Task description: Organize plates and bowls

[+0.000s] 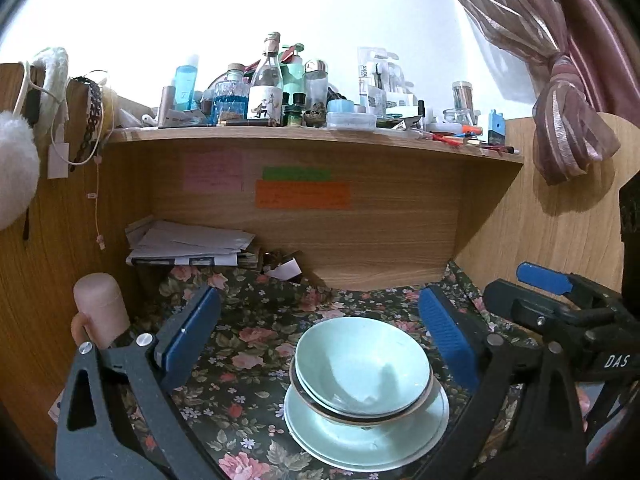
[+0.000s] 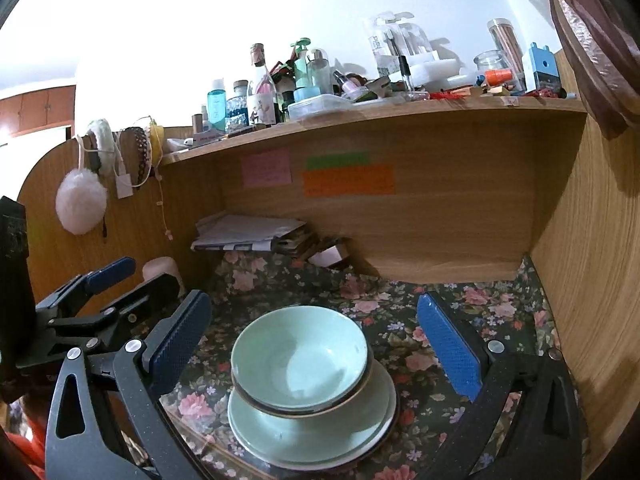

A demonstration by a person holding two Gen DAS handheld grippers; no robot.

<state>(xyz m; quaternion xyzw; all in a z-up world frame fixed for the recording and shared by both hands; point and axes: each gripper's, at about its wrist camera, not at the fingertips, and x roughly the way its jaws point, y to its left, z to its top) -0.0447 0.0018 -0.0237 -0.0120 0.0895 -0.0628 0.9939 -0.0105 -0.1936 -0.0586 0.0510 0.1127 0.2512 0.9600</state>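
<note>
Two pale green bowls (image 1: 362, 368) sit nested on a stack of pale green plates (image 1: 368, 436) on the floral tablecloth. The same bowls (image 2: 300, 360) and plates (image 2: 316, 434) show in the right wrist view. My left gripper (image 1: 320, 332) is open and empty, its blue pads wide apart, just behind and above the stack. My right gripper (image 2: 316, 336) is open and empty too, straddling the stack from above. The right gripper also shows at the right edge of the left wrist view (image 1: 560, 304), and the left gripper at the left edge of the right wrist view (image 2: 100, 292).
A pink cup (image 1: 102, 308) stands left by the wooden side panel. Papers (image 1: 188, 246) lie stacked at the back under a shelf (image 1: 312, 136) crowded with bottles and jars. Wooden walls close in left, back and right. A curtain (image 1: 560, 120) hangs at right.
</note>
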